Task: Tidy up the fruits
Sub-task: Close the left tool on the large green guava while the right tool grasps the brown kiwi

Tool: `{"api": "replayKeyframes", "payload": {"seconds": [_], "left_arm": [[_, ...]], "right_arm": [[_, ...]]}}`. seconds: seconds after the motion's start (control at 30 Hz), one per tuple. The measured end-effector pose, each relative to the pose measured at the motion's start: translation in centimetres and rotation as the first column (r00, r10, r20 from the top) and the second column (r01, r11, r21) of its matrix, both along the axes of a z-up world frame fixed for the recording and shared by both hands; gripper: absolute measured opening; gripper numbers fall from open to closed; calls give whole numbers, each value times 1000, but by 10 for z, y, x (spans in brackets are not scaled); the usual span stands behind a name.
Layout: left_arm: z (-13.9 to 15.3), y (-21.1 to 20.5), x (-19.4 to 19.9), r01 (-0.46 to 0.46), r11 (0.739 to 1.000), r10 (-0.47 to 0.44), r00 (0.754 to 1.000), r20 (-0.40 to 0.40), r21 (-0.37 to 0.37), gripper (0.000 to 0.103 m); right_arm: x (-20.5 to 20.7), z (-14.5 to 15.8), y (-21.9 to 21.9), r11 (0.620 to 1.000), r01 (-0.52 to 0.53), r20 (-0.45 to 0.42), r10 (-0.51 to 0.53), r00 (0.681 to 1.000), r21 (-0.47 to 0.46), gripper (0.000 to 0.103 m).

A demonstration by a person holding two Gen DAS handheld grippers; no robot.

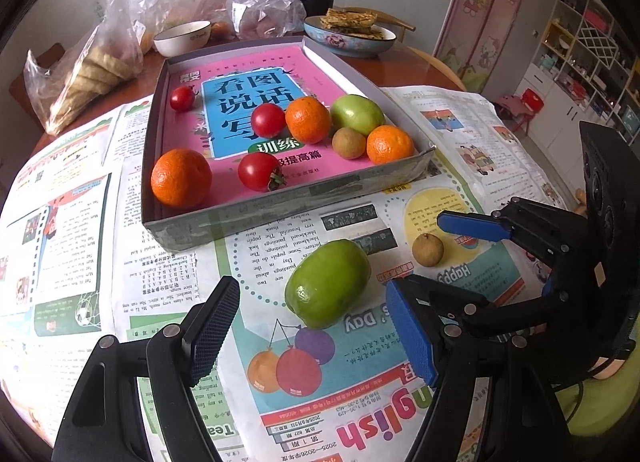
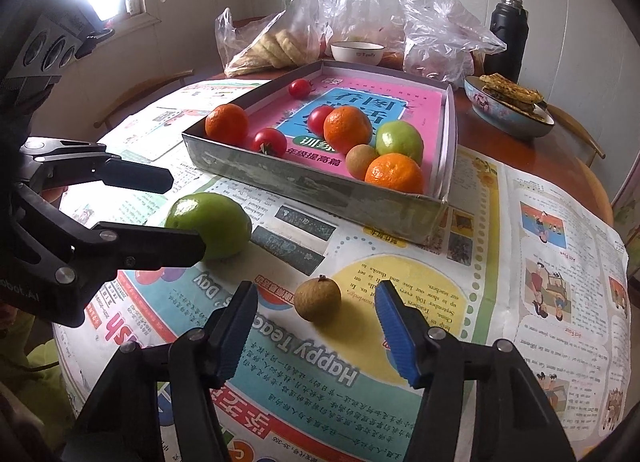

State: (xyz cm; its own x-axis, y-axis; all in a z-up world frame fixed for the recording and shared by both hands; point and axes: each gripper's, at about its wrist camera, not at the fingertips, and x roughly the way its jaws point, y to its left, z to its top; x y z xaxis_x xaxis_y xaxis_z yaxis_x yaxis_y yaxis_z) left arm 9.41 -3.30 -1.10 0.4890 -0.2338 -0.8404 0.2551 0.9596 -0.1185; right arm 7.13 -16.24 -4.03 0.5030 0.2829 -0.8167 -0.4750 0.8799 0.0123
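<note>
A green fruit lies on the newspaper just ahead of my left gripper, between its fingertips, with a gap on each side; the jaws are open. In the right wrist view the same fruit sits between those black fingers. A small brown longan rests between the tips of my right gripper, which is open and not touching it. The grey box tray behind holds three oranges, three tomatoes, a green fruit and a longan on a pink book.
Newspaper covers the round wooden table. Behind the tray stand a white bowl, plastic bags of food, a black flask and a blue dish of flatbread. The table edge curves at far right.
</note>
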Motion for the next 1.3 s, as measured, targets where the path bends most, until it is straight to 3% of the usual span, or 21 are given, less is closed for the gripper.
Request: {"api": "replayKeyframes", "payload": {"seconds": [0.37,1.03,1.3], "left_arm": [[-7,-2,5,-10,1000,10,1000,-4,11,77],[-11,-7,7,5,1000,-5,1000,-12,-16,77],[-12,-11,8,19,999,-20,1000,-16,-27,70]], "right_arm": [[3,-4,1,1000,-2,-19,2,1000,6,47],[7,-5,0,1000,4,-23,-4,1000,11,43],[9,-4,0,1000,4,-19,-4,1000,10,39]]}}
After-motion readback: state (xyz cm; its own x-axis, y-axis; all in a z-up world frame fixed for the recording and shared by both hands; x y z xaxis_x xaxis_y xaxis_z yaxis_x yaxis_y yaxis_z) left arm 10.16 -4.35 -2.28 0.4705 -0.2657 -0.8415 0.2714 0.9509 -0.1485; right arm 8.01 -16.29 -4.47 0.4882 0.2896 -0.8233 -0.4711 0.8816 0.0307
